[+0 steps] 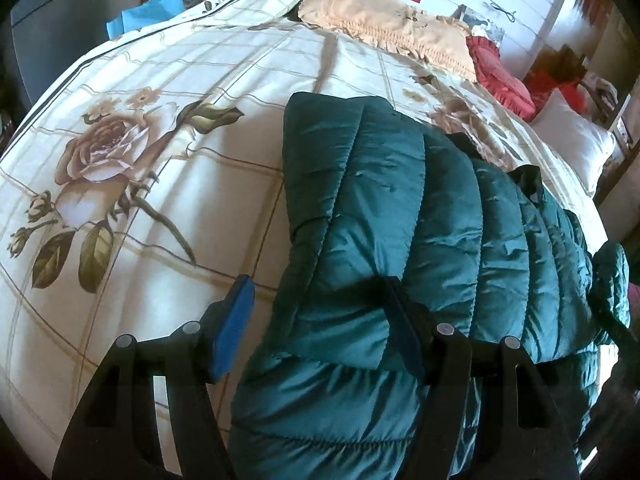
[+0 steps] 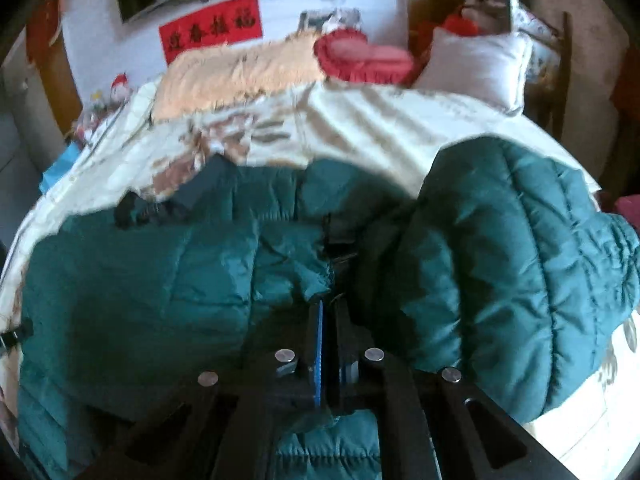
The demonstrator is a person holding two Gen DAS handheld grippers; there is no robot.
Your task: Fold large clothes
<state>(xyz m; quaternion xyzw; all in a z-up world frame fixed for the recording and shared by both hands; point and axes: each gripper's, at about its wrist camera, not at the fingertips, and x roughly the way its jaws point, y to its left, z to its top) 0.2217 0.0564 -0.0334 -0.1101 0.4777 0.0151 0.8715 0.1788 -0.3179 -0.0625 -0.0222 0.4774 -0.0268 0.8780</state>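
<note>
Partway, by the look of it. Green quilted jacket (image 1: 400, 216) lies on the floral bedspread (image 1: 160, 160), toward the near edge of the bed, already doubled: in the left wrist view one padded panel sits folded over the layer beneath, its edge running down the left side. Left gripper (image 1: 316, 320) straddles that folded edge, jaws parted; one finger rests on the fabric, the blue pad (image 1: 234, 328) stands clear over the bedspread, so no pinch. Right gripper (image 2: 328, 320) has its jaws clenched together above the centre of the jacket; whether a thin fold of cloth is caught between them I cannot tell. On the right a sleeve (image 2: 520, 272) still bulges loose and unflattened. Judgement: first fold made; sleeve tuck and final fold outstanding.
</note>
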